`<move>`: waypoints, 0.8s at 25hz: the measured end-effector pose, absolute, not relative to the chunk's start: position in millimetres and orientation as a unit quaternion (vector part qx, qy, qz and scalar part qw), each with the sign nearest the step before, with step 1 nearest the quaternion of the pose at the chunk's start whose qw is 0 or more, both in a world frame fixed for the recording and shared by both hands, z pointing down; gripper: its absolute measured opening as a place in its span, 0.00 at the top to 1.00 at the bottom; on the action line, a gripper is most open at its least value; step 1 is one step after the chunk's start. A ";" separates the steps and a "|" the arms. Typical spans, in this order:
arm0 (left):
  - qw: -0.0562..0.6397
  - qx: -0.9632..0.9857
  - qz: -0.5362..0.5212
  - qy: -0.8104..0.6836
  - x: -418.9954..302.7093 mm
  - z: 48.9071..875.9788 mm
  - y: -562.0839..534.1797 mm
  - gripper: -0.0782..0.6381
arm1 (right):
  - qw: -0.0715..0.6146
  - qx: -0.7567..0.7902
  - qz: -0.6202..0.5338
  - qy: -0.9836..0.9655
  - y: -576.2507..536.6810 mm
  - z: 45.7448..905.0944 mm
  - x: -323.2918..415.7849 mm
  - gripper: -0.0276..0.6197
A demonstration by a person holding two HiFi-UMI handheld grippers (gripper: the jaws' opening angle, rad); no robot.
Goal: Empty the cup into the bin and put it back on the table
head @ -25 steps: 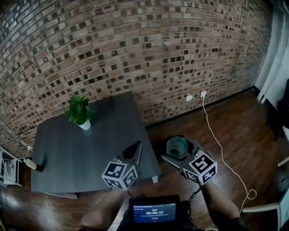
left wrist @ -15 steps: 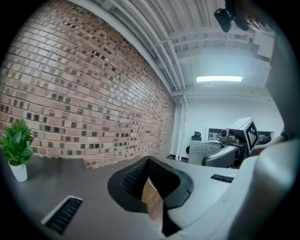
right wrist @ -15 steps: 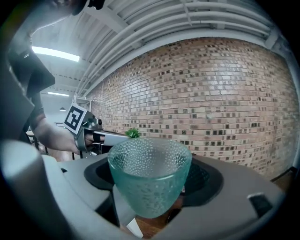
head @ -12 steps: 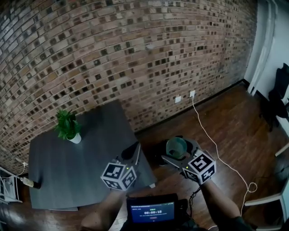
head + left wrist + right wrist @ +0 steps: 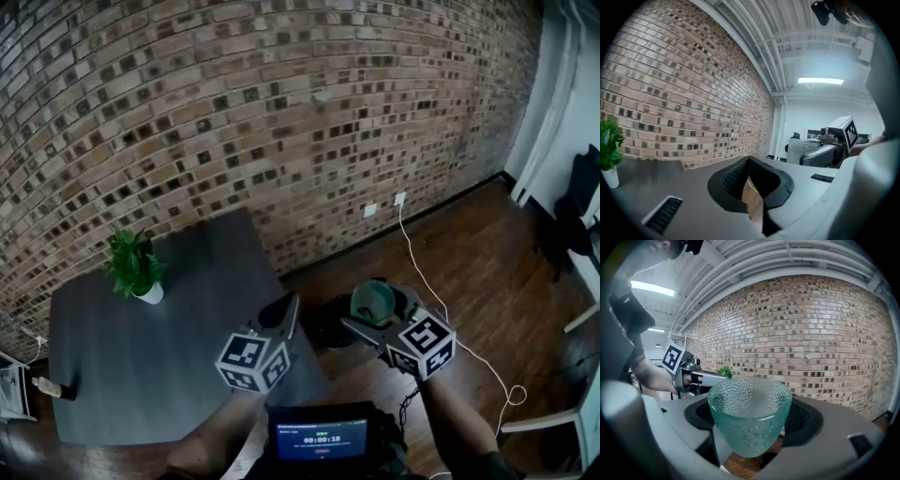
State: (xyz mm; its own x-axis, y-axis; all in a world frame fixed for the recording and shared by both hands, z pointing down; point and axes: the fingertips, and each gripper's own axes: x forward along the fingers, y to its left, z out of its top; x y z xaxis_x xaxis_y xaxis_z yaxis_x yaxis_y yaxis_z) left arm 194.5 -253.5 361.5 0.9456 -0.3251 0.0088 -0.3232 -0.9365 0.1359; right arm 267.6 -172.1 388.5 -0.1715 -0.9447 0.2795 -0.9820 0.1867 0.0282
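Cup, pale green dimpled glass (image 5: pixel 372 298).

Head view: upright, clamped in right gripper (image 5: pixel 375 317), close by dark round bin (image 5: pixel 326 323) on wood floor, off the corner of dark grey table (image 5: pixel 141 356). Bin partly hidden, so a pour may miss. White cable (image 5: pixel 427 272) trails nearby: trip risk.

Left gripper view: left gripper (image 5: pixel 752 187) clenched, empty; green potted plant (image 5: pixel 607 152) well apart.

Right gripper view: jaws grasp cup low down; glass may slip when inverted. Contents not discernible.
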 end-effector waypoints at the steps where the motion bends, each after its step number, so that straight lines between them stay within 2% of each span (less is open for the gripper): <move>1: 0.070 0.984 -0.007 -0.165 195.8 362.7 -257.4 0.89 | 0.117 0.634 0.080 -0.760 -175.5 388.3 271.0 0.34; 12: 0.059 0.969 -0.011 -0.239 223.7 361.4 -300.6 0.89 | 0.130 0.603 0.076 -0.784 -213.0 397.4 328.2 0.34; 20: 0.067 0.946 -0.018 -0.316 262.7 365.0 -311.3 0.89 | 0.142 0.563 0.060 -0.812 -230.5 388.9 400.4 0.34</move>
